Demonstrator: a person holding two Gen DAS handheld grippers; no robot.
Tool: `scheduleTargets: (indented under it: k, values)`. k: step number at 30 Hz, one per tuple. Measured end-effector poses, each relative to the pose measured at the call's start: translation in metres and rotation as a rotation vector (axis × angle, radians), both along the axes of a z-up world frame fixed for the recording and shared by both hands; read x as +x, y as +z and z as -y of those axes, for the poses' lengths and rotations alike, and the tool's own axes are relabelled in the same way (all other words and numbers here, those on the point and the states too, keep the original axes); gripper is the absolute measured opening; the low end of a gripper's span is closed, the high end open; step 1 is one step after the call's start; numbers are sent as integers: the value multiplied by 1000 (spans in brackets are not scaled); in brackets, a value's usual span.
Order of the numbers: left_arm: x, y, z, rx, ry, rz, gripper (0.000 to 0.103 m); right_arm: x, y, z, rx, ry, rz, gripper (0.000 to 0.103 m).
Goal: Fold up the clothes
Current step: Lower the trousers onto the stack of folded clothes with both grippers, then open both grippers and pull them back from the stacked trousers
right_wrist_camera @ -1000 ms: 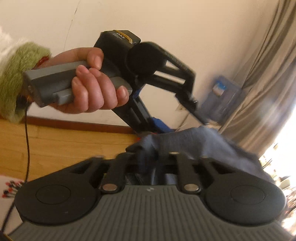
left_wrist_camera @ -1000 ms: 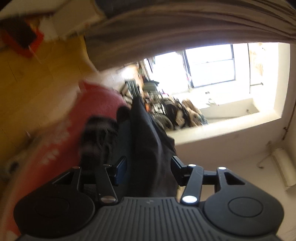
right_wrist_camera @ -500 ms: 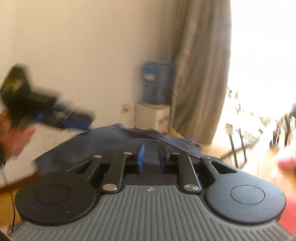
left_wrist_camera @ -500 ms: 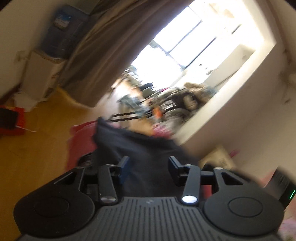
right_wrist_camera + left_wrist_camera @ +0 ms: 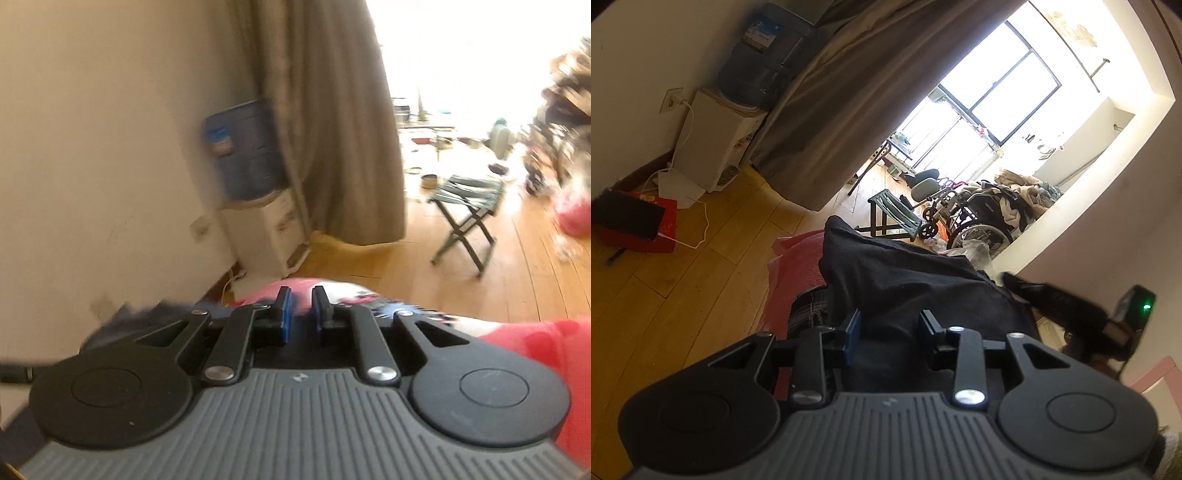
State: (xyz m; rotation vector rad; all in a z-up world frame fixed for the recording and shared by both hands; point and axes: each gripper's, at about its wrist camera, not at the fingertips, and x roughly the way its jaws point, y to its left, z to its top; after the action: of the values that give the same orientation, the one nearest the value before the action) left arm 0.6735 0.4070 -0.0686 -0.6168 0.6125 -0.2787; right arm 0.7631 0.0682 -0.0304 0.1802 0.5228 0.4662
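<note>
Left gripper [image 5: 890,326]: jaws closing, dark garment [image 5: 905,284] bunched between the fingers and draped forward over them; the cloth fills the gap, the pads bear on it. The garment hangs above a pink bedcover [image 5: 798,266], with a plaid cloth [image 5: 807,308] just below its left edge.

Right gripper [image 5: 300,310]: jaws nearly together, a narrow gap between the blue pads [image 5: 285,314], nothing visible in it, so clenched on nothing. In the left wrist view it shows as a blurred black body at the right edge [image 5: 1071,314], just beside the garment; contact cannot be told. In the right wrist view a blurred dark cloth edge lies low left, and the bedcover [image 5: 535,339] spreads under and right of the fingers.

Further out: wooden floor [image 5: 683,266], red box [image 5: 635,225], water dispenser [image 5: 716,140] against the wall, grey curtain [image 5: 849,110], folding stool [image 5: 469,206], wheelchair [image 5: 975,218] by the bright window [image 5: 993,92].
</note>
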Motion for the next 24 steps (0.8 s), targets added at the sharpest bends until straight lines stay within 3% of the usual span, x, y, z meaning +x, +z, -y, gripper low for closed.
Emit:
scheduleTargets:
  k: [3,6,10,14,16,19,24]
  values:
    - [-5,5,-1,5,6,4,42,-21,11,37,83,-38,12,12]
    - [-21,17,-2,39,14,31,44,-69,27,65,90,26,19,12]
    - [-56,41,6,100,1,85,47,-128,34,65,-10,191,12,12]
    - [-88,58,23,150,-18,106,47,-164,23,34,-142,353,-24,11]
    - [-109,67,33,172,-32,129,48,-172,11,25,-203,316,-62,12]
    - [-147,85,54,220,-60,170,56,-185,0,25,-191,200,-148,12]
    - [-203,97,99,265,-98,135,64,-251,10,43,-110,59,-191,13]
